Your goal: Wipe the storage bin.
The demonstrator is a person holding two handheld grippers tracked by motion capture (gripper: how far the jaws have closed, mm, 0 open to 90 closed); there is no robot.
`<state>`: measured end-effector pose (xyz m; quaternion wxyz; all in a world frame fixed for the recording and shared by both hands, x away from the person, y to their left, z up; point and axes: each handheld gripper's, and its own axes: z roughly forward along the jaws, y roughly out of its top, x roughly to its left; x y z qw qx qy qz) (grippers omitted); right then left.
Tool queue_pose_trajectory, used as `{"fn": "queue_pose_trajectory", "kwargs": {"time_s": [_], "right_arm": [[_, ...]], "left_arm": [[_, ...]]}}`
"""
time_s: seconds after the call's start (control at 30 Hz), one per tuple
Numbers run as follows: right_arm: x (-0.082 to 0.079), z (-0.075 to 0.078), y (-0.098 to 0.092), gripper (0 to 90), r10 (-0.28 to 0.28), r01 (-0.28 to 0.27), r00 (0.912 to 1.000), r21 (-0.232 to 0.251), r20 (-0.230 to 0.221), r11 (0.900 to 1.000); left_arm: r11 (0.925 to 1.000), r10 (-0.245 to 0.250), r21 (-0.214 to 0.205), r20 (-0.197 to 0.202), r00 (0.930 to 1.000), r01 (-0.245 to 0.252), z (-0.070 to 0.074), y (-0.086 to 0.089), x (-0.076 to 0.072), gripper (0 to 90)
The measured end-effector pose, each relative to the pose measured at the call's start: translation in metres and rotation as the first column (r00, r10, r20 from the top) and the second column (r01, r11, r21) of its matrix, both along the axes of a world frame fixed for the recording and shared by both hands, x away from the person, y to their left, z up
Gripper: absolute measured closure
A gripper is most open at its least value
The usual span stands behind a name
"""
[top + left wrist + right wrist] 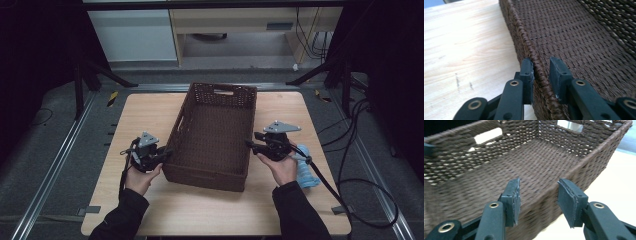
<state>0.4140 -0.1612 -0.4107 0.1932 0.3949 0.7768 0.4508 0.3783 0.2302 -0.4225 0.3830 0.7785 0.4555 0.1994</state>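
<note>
Level, both grippers point(167, 151) point(248, 143) at basket point(210, 150) rims

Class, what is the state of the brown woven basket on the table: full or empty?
Empty. The basket shows bare woven floor in the high view and the right gripper view, with nothing lying inside.

table point(210, 210): wooden | cloth point(306, 172): blue (right edge) | cabinet point(132, 32): white, beyond

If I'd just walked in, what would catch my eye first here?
The big brown woven basket, empty, in the middle of the wooden table. A hand-held gripper sits at each long side: the left gripper is closed on the basket's left rim, while the right gripper straddles the right rim with its jaws apart. A light blue cloth lies beside the person's right hand.
</note>
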Motion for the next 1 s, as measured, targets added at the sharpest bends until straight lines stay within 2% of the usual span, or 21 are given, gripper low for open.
{"fn": "queue_pose_trajectory", "kwargs": {"time_s": [0.13,0.17,0.23,0.37,0.43,0.53,0.57,0.63,0.67,0.77,0.83,0.87,0.9,0.93,1.0], "right_arm": [[0.011,-0.005,0.001,51.7,-0.02,0.02,0.9998,-0.009,-0.005,0.9998],[0.015,-0.009,0.002,53.3,-0.014,0.014,0.9997,0.009,-0.022,0.9999],[0.015,-0.01,0.003,55.1,-0.01,0.01,0.9997,0.009,-0.021,0.9999],[0.013,-0.011,0.005,56.6,-0.02,0.02,0.9997,0.012,-0.015,0.9997],[0.012,-0.011,0.004,58.6,-0.016,0.017,0.9997,0.022,-0.017,0.9996],[0.009,-0.011,0.003,58.6,-0.014,0.015,0.9996,0.028,-0.026,0.9995],[0.009,-0.011,0.003,58.6,-0.013,0.014,0.9995,0.028,-0.029,0.9995],[0.005,-0.009,0.003,58.4,-0.013,0.014,0.9991,0.027,-0.041,0.9995],[0.003,-0.009,0.003,58.3,-0.013,0.014,0.9989,0.027,-0.044,0.9995],[-0.006,-0.008,0.003,57.4,-0.008,0.01,0.9982,0.035,-0.06,0.9993],[-0.01,-0.005,0.002,56.2,0.003,0.0,0.9959,0.041,-0.09,0.9992],[-0.009,-0.001,0.002,50.7,0.009,-0.007,0.9961,0.019,-0.087,0.9998],[-0.009,0.0,0.002,48.9,0.004,-0.003,0.9976,0.011,-0.069,0.9999],[-0.009,0.0,0.002,48.9,0.004,-0.003,0.9976,0.011,-0.069,0.9999],[-0.005,0.001,0.0,44.7,-0.014,0.014,0.9995,0.009,-0.028,0.9999]], "left_arm": [[0.9999,0.016,0.005,0.015,0.9997,-0.017,-0.002,0.003,0.007,75.6],[0.9999,0.015,0.0,0.017,0.9998,-0.015,-0.002,0.004,0.008,75.7],[0.9999,0.013,-0.005,0.018,0.9998,-0.013,-0.002,0.005,0.009,75.6],[0.9996,0.026,0.004,0.025,0.9993,-0.026,0.0,0.004,0.005,70.0],[0.9993,0.038,-0.004,0.035,0.9987,-0.038,0.002,0.006,0.002,65.4],[0.9986,0.045,-0.028,0.03,0.9985,-0.045,0.004,0.011,-0.004,63.4],[0.9985,0.05,-0.025,0.03,0.9983,-0.049,0.004,0.013,-0.007,63.4],[0.9982,0.046,-0.039,0.025,0.9986,-0.045,0.003,0.016,-0.009,63.8],[0.998,0.046,-0.045,0.022,0.9987,-0.045,0.003,0.017,-0.009,67.2],[0.9982,0.046,-0.041,0.025,0.9986,-0.045,0.003,0.017,-0.009,71.6],[0.9983,0.045,-0.037,0.026,0.9987,-0.044,0.003,0.018,-0.007,76.9],[0.998,0.047,-0.044,0.028,0.9985,-0.046,0.002,0.018,-0.005,78.5],[0.998,0.046,-0.045,0.025,0.9986,-0.045,0.002,0.018,-0.004,78.7],[0.998,0.046,-0.045,0.025,0.9986,-0.045,0.002,0.018,-0.004,78.9],[0.9979,0.052,-0.041,0.029,0.9982,-0.05,0.001,0.019,-0.001,79.3]]}}
